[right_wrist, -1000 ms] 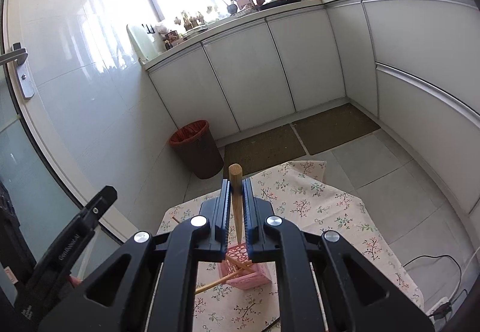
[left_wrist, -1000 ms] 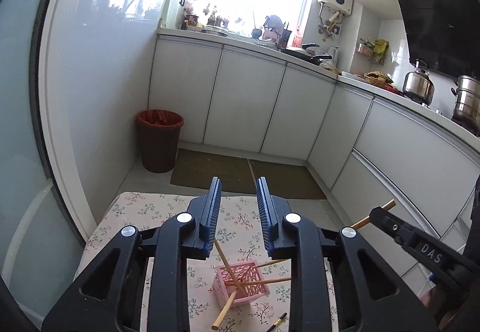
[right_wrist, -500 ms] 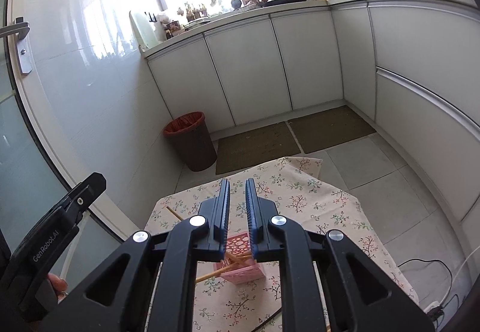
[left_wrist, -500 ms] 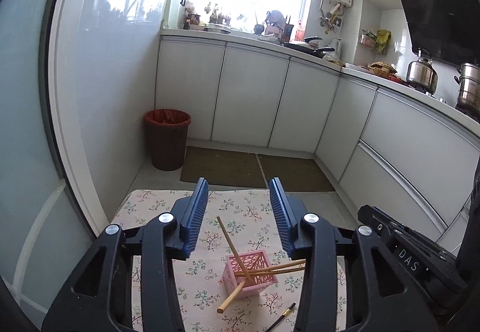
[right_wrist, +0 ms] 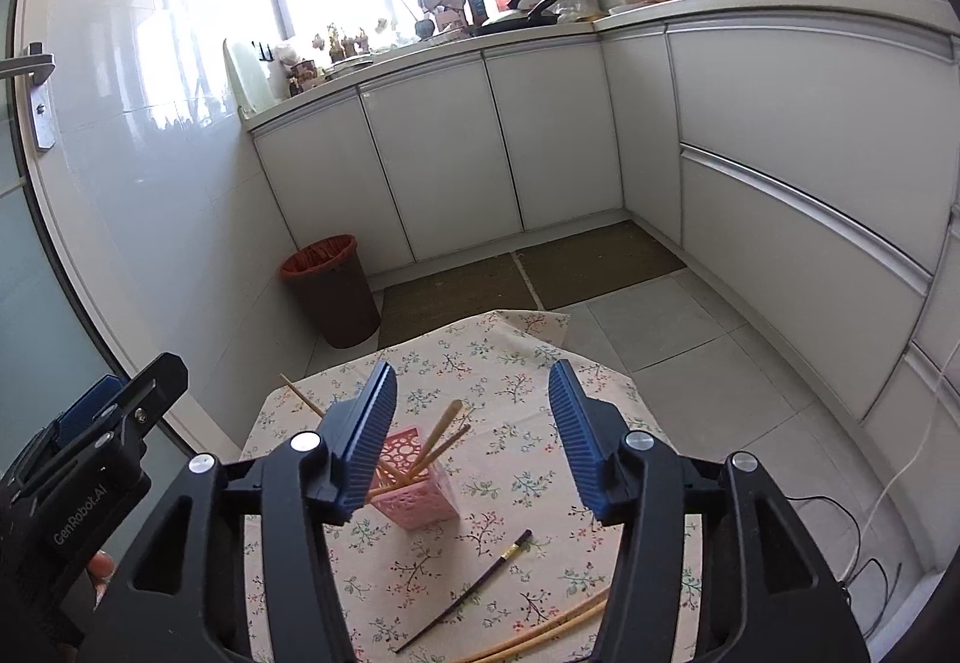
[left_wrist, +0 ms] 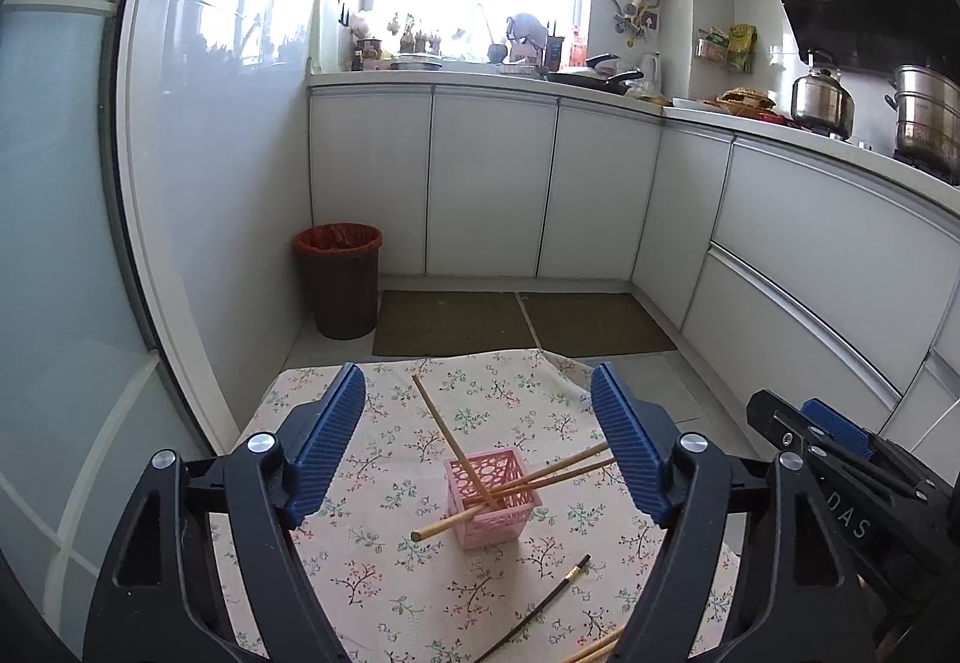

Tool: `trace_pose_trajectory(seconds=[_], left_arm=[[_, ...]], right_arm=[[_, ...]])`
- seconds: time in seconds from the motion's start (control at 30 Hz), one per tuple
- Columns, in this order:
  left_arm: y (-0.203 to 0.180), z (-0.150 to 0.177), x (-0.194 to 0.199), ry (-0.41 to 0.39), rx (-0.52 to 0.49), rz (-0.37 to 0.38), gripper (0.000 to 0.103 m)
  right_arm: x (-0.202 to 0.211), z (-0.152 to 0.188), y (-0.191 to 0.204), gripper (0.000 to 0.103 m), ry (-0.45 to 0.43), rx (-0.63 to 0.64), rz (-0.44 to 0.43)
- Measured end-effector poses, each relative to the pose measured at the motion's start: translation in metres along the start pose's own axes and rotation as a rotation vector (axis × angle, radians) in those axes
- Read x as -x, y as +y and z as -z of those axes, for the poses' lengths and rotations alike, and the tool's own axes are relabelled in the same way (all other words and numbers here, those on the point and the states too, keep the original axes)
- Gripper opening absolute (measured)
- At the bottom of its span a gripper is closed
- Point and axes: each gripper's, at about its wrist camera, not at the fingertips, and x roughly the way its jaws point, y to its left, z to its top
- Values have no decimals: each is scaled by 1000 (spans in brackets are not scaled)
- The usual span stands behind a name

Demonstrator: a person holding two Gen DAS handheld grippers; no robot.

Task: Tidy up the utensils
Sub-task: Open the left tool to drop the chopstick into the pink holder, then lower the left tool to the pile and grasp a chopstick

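Pink plastic basket (left_wrist: 491, 495) stands on the floral-clothed table (left_wrist: 384, 573), wooden chopsticks (left_wrist: 450, 444) leaning out at 11 and 2 o'clock. Left tool (left_wrist: 480, 438) and right tool (right_wrist: 474, 438) both hover above it, tilted downward, fingers spread and holding nothing. A dark chopstick (right_wrist: 465, 591) lies toward 5 o'clock from the basket.

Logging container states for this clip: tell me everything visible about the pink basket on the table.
The pink basket is a small square holder, apparently plastic, with walls pierced by round and grid-like holes. It stands upright on the floral tablecloth, near the table's middle. Several light wooden chopsticks sit in it, leaning out in different directions over its rim. A dark chopstick lies on the cloth nearby, not touching it. Neither gripper touches it.
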Motion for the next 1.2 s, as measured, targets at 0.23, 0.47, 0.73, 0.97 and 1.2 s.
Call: trace_pose_trajectory(seconds=[0.23,0.47,0.73,0.97,1.2], left_arm=[[-5,22,-1,63,0,16,95],[-23,54,-30,266,-43,130,96],[-70,122,-93,554,-229,208,96],[-121,179,-151,754,-419,262,94],[-157,203,-199,886,-444,302,74]], right_arm=[[24,19,-36,94,-52,-72,99],[13,64,-79,96,101,-107,151],[-13,124,-143,96,333,-227,215],[-17,141,-187,96,425,-386,227],[-25,154,-218,96,514,-496,223]])
